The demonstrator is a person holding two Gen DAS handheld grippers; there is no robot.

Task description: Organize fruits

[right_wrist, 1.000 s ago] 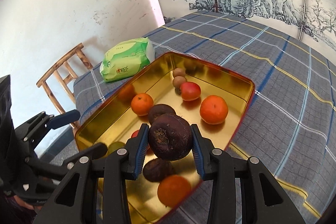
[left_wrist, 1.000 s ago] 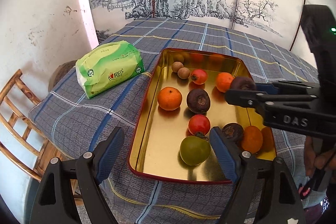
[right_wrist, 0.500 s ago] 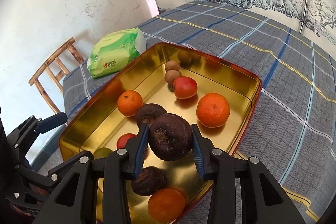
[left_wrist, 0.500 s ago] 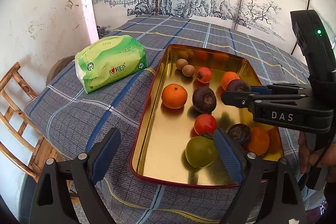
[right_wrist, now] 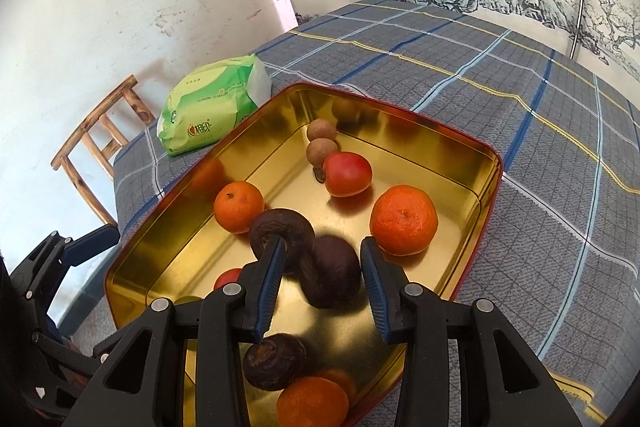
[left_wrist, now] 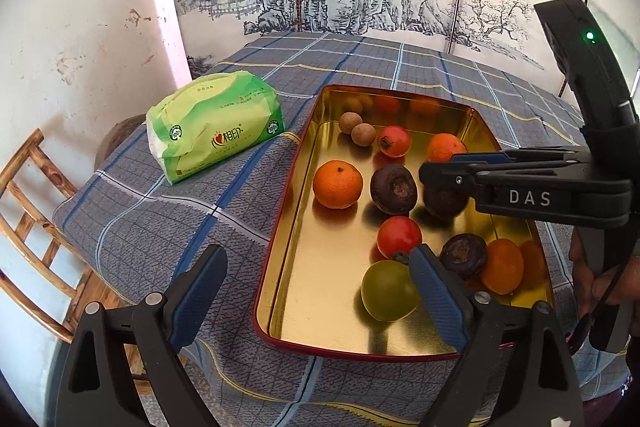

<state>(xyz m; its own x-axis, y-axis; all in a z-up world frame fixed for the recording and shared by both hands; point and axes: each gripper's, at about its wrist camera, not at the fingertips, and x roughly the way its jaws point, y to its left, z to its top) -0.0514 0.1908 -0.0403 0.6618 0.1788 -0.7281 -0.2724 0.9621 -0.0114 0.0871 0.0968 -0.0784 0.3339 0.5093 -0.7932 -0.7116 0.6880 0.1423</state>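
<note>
A gold tray (left_wrist: pixel 288 211) with a red rim sits on the plaid tablecloth and holds several fruits: oranges, red tomatoes, dark purple fruits, two small brown ones and a green one (left_wrist: pixel 386 291). My right gripper (right_wrist: pixel 322 277) is open over the tray; a dark purple fruit (right_wrist: pixel 332 273) lies blurred between its fingers, beside another dark fruit (right_wrist: pixel 280 229). It also shows in the left wrist view (left_wrist: pixel 444 201). My left gripper (left_wrist: pixel 316 301) is open and empty above the tray's near left corner.
A green tissue pack (left_wrist: pixel 212 133) lies on the cloth left of the tray. A wooden chair (left_wrist: pixel 28 227) stands past the table's left edge. A white wall and a painted screen stand behind the table.
My right gripper has opened and let go of the dark purple fruit, which has dropped into the tray next to another dark fruit. The left gripper has stayed open.
</note>
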